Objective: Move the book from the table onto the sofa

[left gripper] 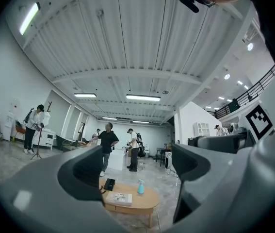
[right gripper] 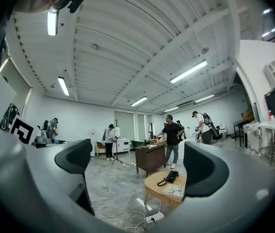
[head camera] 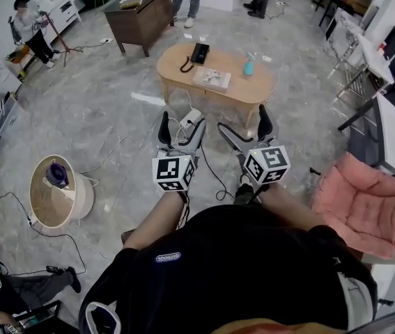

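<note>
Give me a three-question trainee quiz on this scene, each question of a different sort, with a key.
1. True or false: the book lies on the table.
2. Pick one. The left gripper is: A, shut on the book; B, shut and empty; C, open and empty.
3. Fill in: in the head view, the pink sofa stands at the ____ edge of the picture.

Key: 1 true; 2 C; 3 right.
</note>
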